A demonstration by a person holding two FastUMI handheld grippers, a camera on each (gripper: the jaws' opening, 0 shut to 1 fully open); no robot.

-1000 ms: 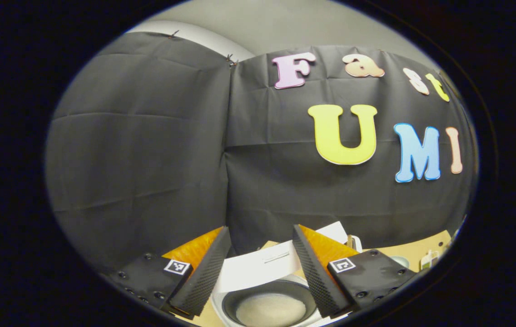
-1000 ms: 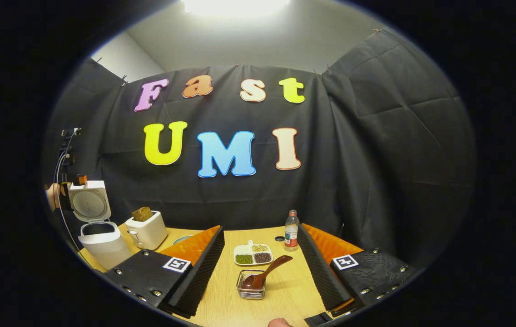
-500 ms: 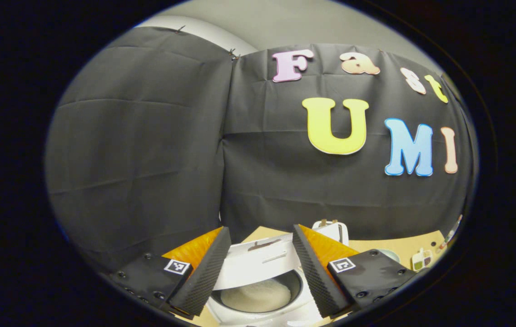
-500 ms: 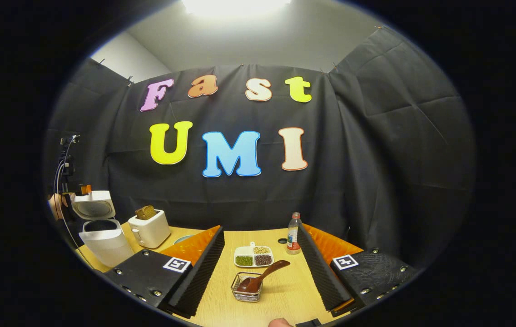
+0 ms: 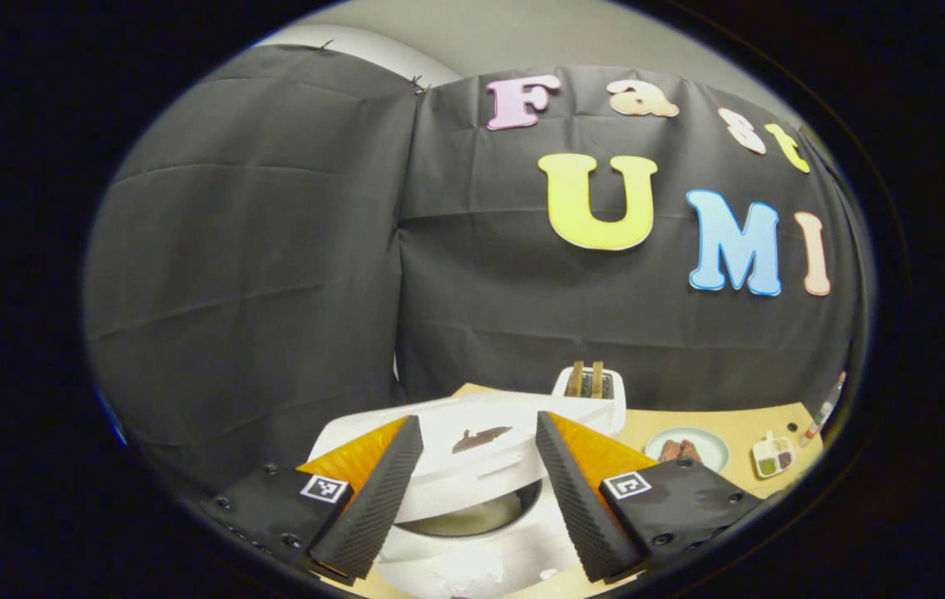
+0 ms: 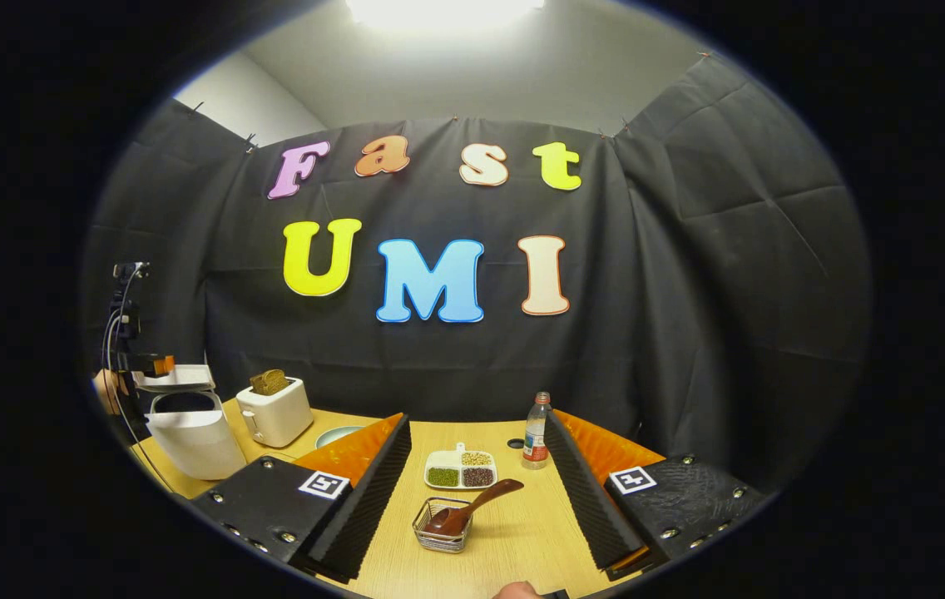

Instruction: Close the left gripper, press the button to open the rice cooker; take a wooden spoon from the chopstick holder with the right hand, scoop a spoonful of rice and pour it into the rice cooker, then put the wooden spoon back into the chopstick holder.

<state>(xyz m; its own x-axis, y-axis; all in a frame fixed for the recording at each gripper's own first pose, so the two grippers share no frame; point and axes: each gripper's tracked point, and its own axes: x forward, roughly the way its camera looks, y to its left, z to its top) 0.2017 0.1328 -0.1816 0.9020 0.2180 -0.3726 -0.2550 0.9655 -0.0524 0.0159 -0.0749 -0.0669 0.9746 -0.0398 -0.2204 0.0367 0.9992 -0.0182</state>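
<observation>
The white rice cooker (image 5: 472, 559) stands right below my left gripper (image 5: 478, 423), which is open. Its lid (image 5: 481, 445) lies low and nearly level between the fingers, and a strip of white rice (image 5: 460, 524) shows in the pot beneath it. In the right gripper view the rice cooker (image 6: 194, 437) stands at the far left of the table, with the left gripper (image 6: 152, 364) and a hand (image 6: 106, 391) on top of its lid. My right gripper (image 6: 477, 418) is open and holds nothing. A little ahead of it the wooden spoon (image 6: 464, 512) rests bowl-down in the wire chopstick holder (image 6: 442, 532).
A white toaster (image 6: 275, 409) with bread stands just right of the cooker. A divided dish of beans (image 6: 460, 470) and a small bottle (image 6: 534, 433) sit behind the holder on the wooden table (image 6: 522, 541). A plate (image 5: 686, 449) lies near the toaster.
The cooker lid has swung down from upright to almost level, the left gripper following it. The right gripper has drifted slightly, so the holder sits a little lower-left in its view.
</observation>
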